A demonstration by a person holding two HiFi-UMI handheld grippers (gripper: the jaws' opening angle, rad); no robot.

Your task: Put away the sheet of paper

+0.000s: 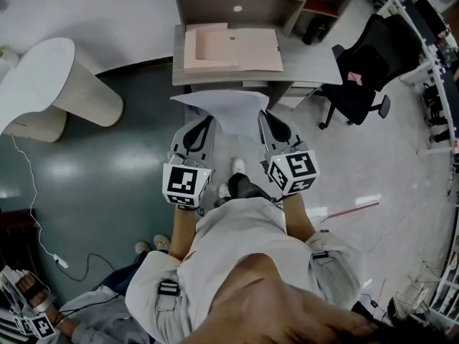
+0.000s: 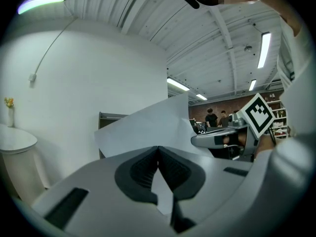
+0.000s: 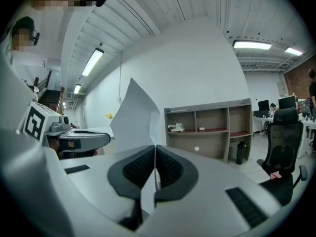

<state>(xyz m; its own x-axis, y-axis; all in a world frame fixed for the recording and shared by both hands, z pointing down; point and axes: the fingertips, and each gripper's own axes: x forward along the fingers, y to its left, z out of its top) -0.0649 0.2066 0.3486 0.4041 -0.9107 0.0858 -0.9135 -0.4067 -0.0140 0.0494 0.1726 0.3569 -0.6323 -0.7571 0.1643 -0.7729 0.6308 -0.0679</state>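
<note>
the left gripper (image 1: 203,129) has its jaws pressed together on the near left edge of the sheet of paper (image 1: 224,104). the right gripper (image 1: 268,120) is closed the same way on the near right edge. pinching both sides likely keeps the limp sheet spread in the air, just short of the desk (image 1: 315,63), where a pink folder (image 1: 237,49) lies flat, probably its destination.
</note>
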